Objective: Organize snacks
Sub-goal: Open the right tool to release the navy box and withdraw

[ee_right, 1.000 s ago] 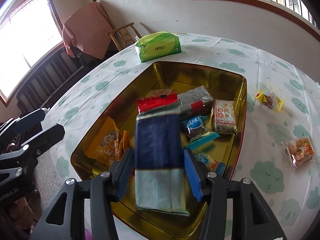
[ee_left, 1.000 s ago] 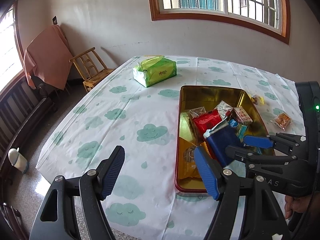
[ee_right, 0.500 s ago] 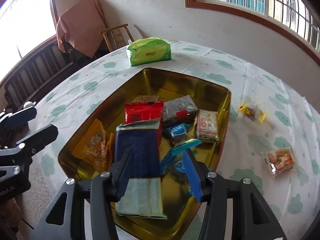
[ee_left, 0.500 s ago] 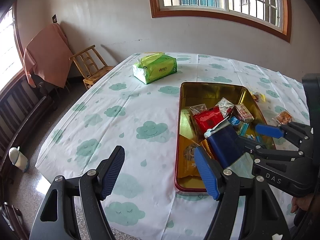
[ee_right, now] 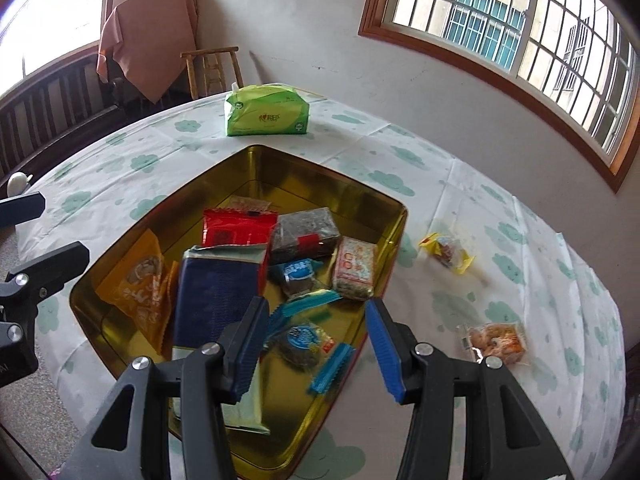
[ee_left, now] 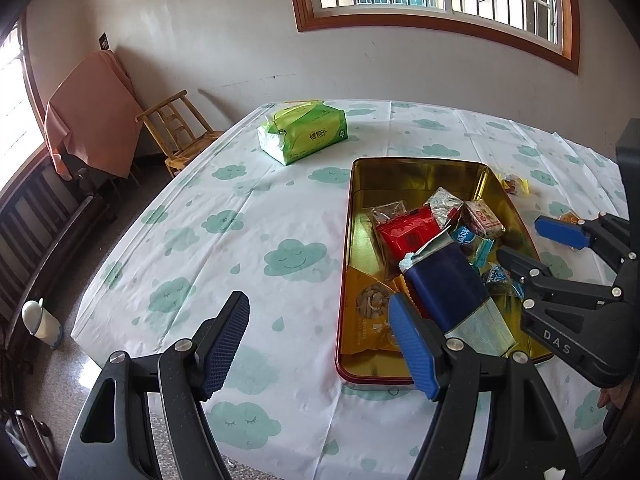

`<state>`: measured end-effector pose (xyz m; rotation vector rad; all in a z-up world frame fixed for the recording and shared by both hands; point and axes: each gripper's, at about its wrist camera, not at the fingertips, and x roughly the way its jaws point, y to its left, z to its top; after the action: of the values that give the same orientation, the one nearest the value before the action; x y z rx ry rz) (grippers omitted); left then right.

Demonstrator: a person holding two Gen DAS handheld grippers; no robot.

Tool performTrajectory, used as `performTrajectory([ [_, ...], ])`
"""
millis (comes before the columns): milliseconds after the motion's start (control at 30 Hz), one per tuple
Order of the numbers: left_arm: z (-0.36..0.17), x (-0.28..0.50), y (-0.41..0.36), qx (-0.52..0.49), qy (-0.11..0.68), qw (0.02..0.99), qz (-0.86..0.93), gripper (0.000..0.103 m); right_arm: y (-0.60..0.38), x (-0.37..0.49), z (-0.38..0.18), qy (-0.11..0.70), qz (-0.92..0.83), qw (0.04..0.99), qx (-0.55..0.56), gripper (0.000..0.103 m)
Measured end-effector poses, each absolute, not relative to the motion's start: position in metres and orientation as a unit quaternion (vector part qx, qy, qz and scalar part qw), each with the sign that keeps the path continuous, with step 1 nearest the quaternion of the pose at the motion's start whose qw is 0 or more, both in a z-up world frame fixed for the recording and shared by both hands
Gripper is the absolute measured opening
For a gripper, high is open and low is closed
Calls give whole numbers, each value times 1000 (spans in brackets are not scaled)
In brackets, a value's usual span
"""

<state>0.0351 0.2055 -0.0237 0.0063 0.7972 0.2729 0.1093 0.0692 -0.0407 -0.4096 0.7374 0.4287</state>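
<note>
tin [ee_right: 394, 216]: gold, open, holding wrappers | blue packet [ee_right: 216, 296]: flat inside | two snacks [ee_right: 446, 252]: outside on cloth

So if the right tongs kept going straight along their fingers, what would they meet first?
Probably the small blue-wrapped snacks at the near end of the gold tin, between the right tongs; depth is uncertain.

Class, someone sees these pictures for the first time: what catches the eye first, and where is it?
The gold tin tray in the middle of the cloud-print tablecloth, heaped with snack packets, a dark blue packet nearest. Behind it sits a green tissue pack. Two wrapped snacks lie outside, right of the tray.
</note>
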Motion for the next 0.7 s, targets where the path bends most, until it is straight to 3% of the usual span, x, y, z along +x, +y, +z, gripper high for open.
performTrajectory([
  [400, -12, 47, 184, 30, 380, 916, 124, 69, 34, 118, -38, 345, 168, 903, -193, 52],
  [700, 21, 92, 144, 49, 385, 921, 37, 69, -61, 133, -57, 370, 108, 912, -142, 54],
])
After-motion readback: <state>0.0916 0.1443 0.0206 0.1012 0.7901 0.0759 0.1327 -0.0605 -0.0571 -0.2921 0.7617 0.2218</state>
